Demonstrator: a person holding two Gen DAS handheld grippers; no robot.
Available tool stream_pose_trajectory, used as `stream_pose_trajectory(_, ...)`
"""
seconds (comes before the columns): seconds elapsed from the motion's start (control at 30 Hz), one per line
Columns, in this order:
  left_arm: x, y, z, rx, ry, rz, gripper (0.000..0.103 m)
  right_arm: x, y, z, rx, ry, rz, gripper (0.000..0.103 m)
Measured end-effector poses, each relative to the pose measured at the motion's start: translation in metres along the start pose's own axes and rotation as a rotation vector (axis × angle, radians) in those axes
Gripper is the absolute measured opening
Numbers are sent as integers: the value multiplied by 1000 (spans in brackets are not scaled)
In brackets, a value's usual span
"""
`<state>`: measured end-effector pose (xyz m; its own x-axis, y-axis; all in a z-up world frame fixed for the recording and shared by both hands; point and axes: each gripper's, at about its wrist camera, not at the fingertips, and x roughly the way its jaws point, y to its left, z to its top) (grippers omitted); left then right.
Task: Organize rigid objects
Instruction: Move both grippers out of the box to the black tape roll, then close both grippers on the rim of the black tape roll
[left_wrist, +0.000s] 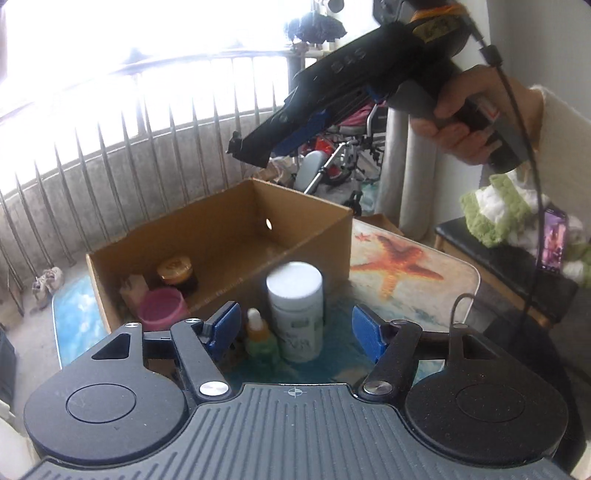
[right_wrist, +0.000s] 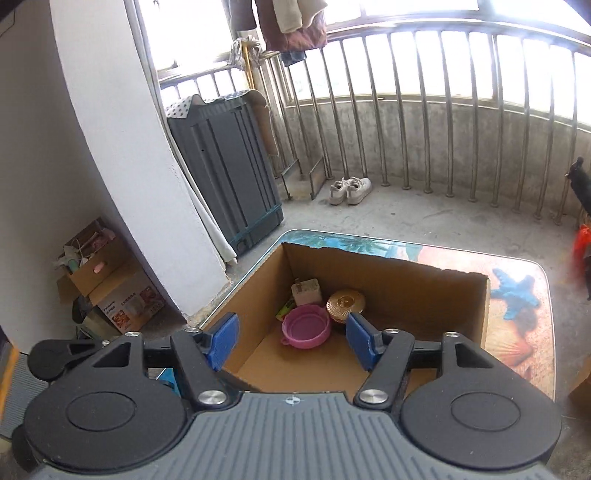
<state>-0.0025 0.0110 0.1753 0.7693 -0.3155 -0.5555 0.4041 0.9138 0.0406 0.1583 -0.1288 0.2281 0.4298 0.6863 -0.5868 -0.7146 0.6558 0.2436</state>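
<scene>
Balcony setting, daylight, concrete floor.
Curved metal railing (right_wrist: 436, 110) spans 12 to 3 o'clock over a low concrete parapet; windows (right_wrist: 424, 11) above it blown out by strong daylight. White wall (right_wrist: 110, 166) at 9 o'clock, dark grey ribbed cabinet (right_wrist: 225, 173) just beside it at 11 o'clock. Pair of pale sneakers (right_wrist: 349, 190) on the floor (right_wrist: 424, 221) near the railing base. Clothes (right_wrist: 291, 22) hang at 12 o'clock. Cartons (right_wrist: 110, 288) stacked at 8 o'clock. Table top (right_wrist: 524, 332) carries a beach print with starfish. In the left wrist view, black bench (left_wrist: 498, 258) at 3 o'clock.
</scene>
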Motion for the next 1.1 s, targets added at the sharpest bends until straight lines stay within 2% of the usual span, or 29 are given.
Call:
stream_pose_trajectory(0.1,15,-10,-27,-67,50,-46,57,-17,14,-35,15,-19,-9,67)
stream_pose_trajectory(0.17,29,3,-39,-83,69,-51,57,-22,18,-62,30,-23,-18,67)
stream_pose_trajectory(0.23,42,-4,-52,-75,82,-36,57,-22,20,-88,41,-22,-16,67)
stream_pose_trajectory(0.33,64,-11,-67,-72,121,-51,57,-13,20,-134,90,-10,-80,66)
stream_pose_trajectory(0.4,72,-17,-72,-34,142,-49,55,-4,13,-156,151,11,-76,65)
stream_pose_trajectory(0.47,80,-25,-73,47,146,-16,52,5,2,-178,222,41,-65,60)
stream_pose_trajectory(0.53,84,-28,-73,86,159,10,45,10,-4,-197,245,55,-101,59)
stream_pose_trajectory(0.7,91,-18,-74,1,213,-21,42,6,-11,-217,281,57,-89,58)
stream_pose_trajectory(0.73,91,-16,-73,-15,219,-33,22,5,-11,-221,277,61,-84,58)
stream_pose_trajectory(0.77,91,-14,-72,-22,214,-22,17,4,-10,-223,275,65,-82,58)
stream_pose_trajectory(0.83,90,-18,-73,25,209,-20,16,4,-12,-226,281,75,-65,59)
stream_pose_trajectory(1.03,87,-25,-73,49,168,-7,16,11,-1,-233,264,85,-27,59)
stream_pose_trajectory(1.1,84,-26,-72,58,151,-4,16,17,3,-234,247,103,-43,59)
